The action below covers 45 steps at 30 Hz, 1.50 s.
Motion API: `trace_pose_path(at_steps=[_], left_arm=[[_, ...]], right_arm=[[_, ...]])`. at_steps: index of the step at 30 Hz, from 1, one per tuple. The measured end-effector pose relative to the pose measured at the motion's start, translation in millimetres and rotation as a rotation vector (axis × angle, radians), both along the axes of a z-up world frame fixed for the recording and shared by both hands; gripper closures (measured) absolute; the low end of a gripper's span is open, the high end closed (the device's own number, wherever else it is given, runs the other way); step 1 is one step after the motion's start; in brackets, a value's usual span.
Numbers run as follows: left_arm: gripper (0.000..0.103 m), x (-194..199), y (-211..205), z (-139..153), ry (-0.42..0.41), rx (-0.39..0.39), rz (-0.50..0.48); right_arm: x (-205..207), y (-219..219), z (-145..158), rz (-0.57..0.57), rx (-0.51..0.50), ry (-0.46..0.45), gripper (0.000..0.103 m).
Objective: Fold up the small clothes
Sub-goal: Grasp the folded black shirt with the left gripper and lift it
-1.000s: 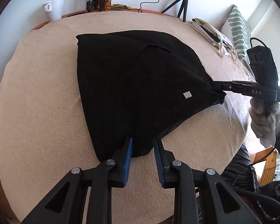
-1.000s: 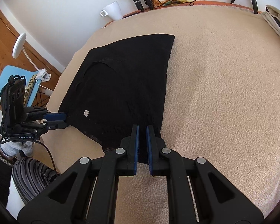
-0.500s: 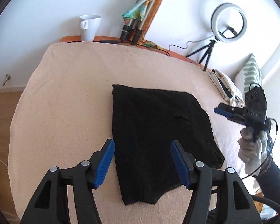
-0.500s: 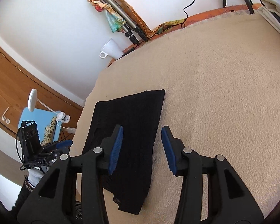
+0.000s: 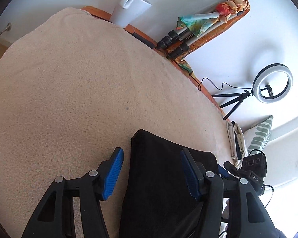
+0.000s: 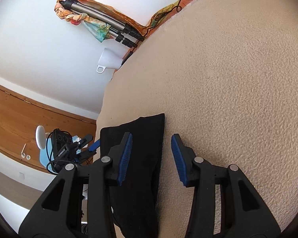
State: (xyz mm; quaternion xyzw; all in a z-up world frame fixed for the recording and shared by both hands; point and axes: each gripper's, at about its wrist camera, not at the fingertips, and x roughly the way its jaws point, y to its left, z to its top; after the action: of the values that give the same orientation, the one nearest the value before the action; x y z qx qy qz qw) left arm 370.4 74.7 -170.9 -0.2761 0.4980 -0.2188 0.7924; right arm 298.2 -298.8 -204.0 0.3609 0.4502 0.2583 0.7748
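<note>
Left gripper (image 5: 152,170): a second ago nipping near hem of black garment (image 5: 164,188); jaws since sprung wide, lately easing inward slightly; nothing gripped, left pad over bare beige cover (image 5: 73,91), garment's left edge below the gap.

Black garment: now narrow folded strip, flat on cover near its front edge.

Right gripper (image 6: 151,157): likewise released, jaws apart and narrowing a little, straddling garment's right edge, empty.

Judgement: one fold laid; next fold still due.
</note>
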Motion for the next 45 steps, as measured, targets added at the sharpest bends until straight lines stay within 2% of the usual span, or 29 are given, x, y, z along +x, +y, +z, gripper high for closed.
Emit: trace_pose_path(at_steps=[3, 5, 6, 10, 17, 21, 24, 26, 28, 31, 34, 35, 36, 38, 42, 45], left_arm=[[0.069, 4, -4, 0, -0.015, 0.014, -0.01], [0.074, 5, -1, -1, -0.016, 0.001, 0.008], [0.083, 5, 0, -2, -0.018, -0.004, 0.008], [0.103, 5, -1, -1, -0.042, 0.021, 0.012], [0.103, 5, -1, -4, -0.064, 0.072, 0.074], [0.103, 6, -5, -12, -0.043, 0.095, 0.07], [0.103, 4, -6, -6, -0.061, 0.144, 0.083], [0.099, 2, -3, -1, -0.066, 0.154, 0.095], [0.087, -2, 3, 4, -0.069, 0.14, 0.107], [0.074, -10, 7, 12, -0.07, 0.119, 0.095], [0.067, -21, 7, 23, -0.072, 0.129, 0.09], [0.066, -26, 7, 27, -0.072, 0.122, 0.09], [0.064, -32, 7, 32, -0.075, 0.121, 0.092], [0.06, -44, 6, 40, -0.078, 0.133, 0.092], [0.044, -73, 6, 48, -0.055, 0.14, 0.084], [0.039, -99, 12, 49, -0.016, 0.118, 0.103]], right_arm=[[10, 1, -2, 0.014, 0.022, 0.01, 0.071], [18, 3, -3, 0.023, 0.038, 0.021, 0.077], [20, 4, -4, 0.024, 0.037, 0.023, 0.082], [27, 8, -2, 0.016, 0.021, 0.02, 0.094], [27, 18, 20, 0.018, -0.112, -0.061, 0.099], [29, 19, 15, -0.001, -0.17, -0.046, 0.1], [30, 19, 15, -0.001, -0.179, -0.048, 0.1], [28, 18, 20, -0.014, -0.203, -0.056, 0.099], [23, 15, 27, -0.034, -0.25, -0.068, 0.099], [15, 9, 40, -0.025, -0.228, -0.079, 0.099], [2, 4, 55, -0.027, -0.233, -0.1, 0.096], [-2, 3, 60, -0.019, -0.234, -0.106, 0.09], [-6, 3, 64, -0.015, -0.241, -0.112, 0.078], [-15, 1, 74, -0.015, -0.257, -0.142, 0.062], [-27, -1, 84, 0.015, -0.261, -0.162, 0.06], [-31, -3, 82, 0.029, -0.254, -0.148, 0.058]])
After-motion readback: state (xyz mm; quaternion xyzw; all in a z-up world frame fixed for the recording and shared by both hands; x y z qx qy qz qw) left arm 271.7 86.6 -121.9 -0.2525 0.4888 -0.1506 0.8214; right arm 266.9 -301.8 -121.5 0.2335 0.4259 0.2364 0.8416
